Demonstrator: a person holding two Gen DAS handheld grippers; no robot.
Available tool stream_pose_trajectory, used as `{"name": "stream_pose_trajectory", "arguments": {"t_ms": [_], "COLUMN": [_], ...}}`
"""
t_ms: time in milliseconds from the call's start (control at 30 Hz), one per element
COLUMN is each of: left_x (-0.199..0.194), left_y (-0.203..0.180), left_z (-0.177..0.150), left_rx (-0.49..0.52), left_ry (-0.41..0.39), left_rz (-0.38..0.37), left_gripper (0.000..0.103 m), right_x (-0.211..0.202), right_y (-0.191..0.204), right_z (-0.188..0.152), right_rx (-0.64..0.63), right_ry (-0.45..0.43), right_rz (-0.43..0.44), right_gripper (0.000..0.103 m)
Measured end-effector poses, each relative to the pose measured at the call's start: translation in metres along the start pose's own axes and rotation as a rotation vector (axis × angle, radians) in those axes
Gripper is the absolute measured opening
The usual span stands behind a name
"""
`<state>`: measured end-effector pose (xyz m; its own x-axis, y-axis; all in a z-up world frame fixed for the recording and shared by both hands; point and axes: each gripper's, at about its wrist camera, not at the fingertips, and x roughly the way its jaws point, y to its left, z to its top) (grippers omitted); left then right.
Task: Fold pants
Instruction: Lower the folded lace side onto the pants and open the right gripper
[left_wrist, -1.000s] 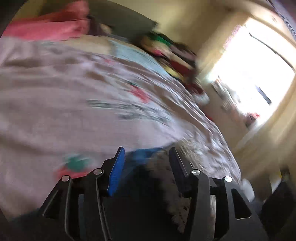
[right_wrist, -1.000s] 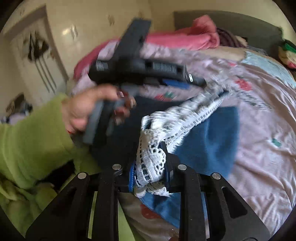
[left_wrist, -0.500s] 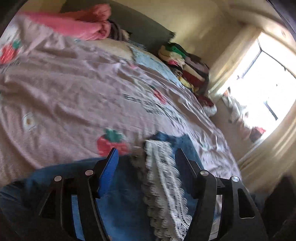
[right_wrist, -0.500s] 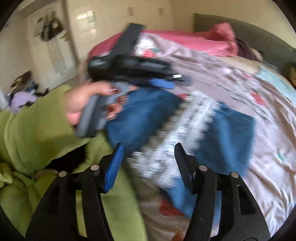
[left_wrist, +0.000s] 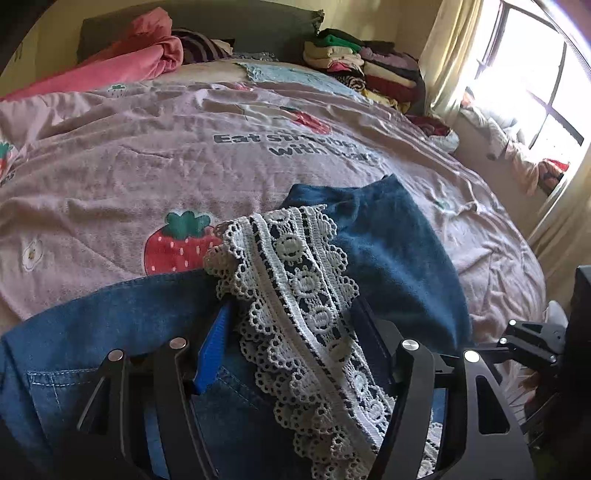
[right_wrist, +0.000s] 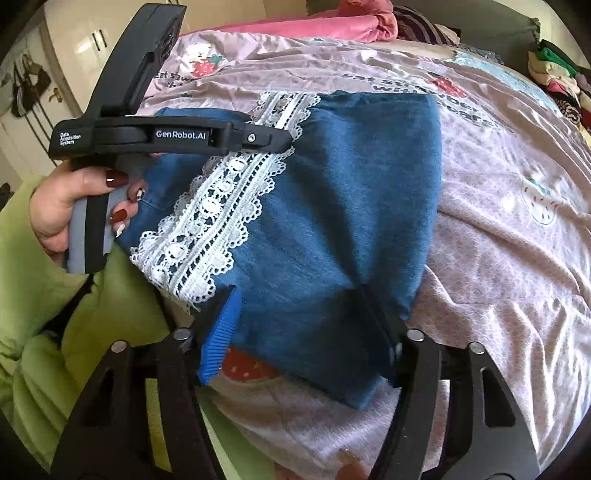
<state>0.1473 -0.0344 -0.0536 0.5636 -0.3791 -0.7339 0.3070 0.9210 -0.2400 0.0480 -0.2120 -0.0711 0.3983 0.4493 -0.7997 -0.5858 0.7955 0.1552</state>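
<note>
A pink bedspread (left_wrist: 155, 162) printed with strawberries (left_wrist: 177, 247) and dark lettering (left_wrist: 295, 144) covers the bed. A rolled pink blanket (left_wrist: 140, 59) lies at the head, against a dark headboard (left_wrist: 236, 22), with a striped cloth (left_wrist: 199, 46) beside it. Folded clothes (left_wrist: 369, 62) are stacked at the far corner, near a curtain (left_wrist: 450, 51) and bright window (left_wrist: 546, 85). A white wardrobe (right_wrist: 88, 40) stands beyond the bed.

Bed (left_wrist: 155, 162) (pink strawberry cover) bears denim pants (right_wrist: 332, 206).
</note>
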Motion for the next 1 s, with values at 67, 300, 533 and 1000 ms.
{"name": "stream_pose_trajectory", "arguments": {"t_ms": [67, 300, 533, 1000], "left_x": [-0.009, -0.051, -0.095, -0.179], "left_y": [0.002, 0.004, 0.010, 0.059], "left_z": [-0.001, 0.000, -0.006, -0.044], "left_rx": [-0.025, -0.069, -0.070, -0.199], "left_ry": [-0.011, -0.068, -0.124, -0.178], "left_rz": [-0.017, 0.008, 0.077, 0.261], "left_gripper": [0.062, 0.095, 0.097, 0.098], "right_x": [0.000, -0.027, -0.047, -0.066], "right_y": [-0.007, -0.022, -0.023, 0.008], "right_z": [0.007, 0.018, 0.026, 0.061], "right_rx": [0.018, 0.090, 0.094, 0.020], "right_ry": [-0.018, -0.101, -0.155, -0.215], "right_rz": [0.022, 0.047, 0.019, 0.020], "right_gripper": [0.060, 0.061, 0.076, 0.089]}}
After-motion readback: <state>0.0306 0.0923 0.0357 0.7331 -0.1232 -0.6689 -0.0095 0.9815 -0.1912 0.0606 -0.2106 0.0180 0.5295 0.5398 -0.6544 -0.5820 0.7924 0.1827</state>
